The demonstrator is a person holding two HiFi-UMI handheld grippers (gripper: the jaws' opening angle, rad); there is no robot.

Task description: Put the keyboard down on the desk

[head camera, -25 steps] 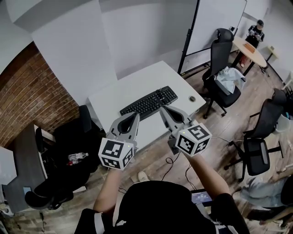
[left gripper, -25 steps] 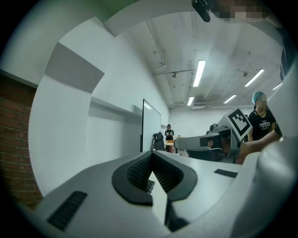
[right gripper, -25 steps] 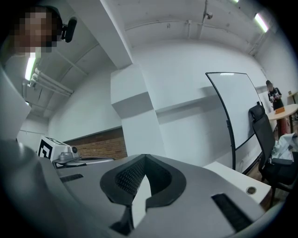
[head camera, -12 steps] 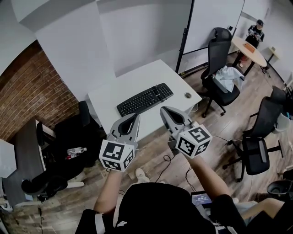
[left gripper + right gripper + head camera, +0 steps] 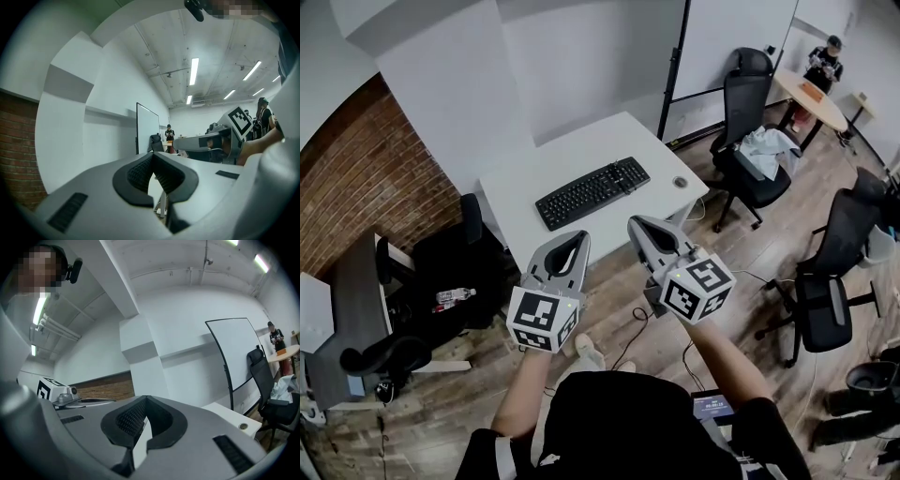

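A black keyboard [image 5: 592, 191] lies flat on the white desk [image 5: 581, 150] in the head view, slanted, near the desk's middle. My left gripper [image 5: 581, 235] and right gripper [image 5: 630, 223] are held up side by side in front of the desk's near edge, well short of the keyboard. Both are shut with nothing between their jaws. In the left gripper view my left gripper [image 5: 153, 155] points over the room with the right gripper's marker cube beside it. The right gripper view has my right gripper [image 5: 146, 399] tilted up toward the wall and a corner of the desk [image 5: 232, 416].
A small round object [image 5: 680, 182] sits on the desk's right part. A whiteboard [image 5: 722, 42] stands behind the desk. Black office chairs [image 5: 748, 141] stand to the right and another chair [image 5: 441, 281] to the left by the brick wall. Cables run over the wooden floor below the desk.
The view has drawn back: desk and keyboard sit farther up and left in the head view. Both grippers stay shut and empty, side by side.
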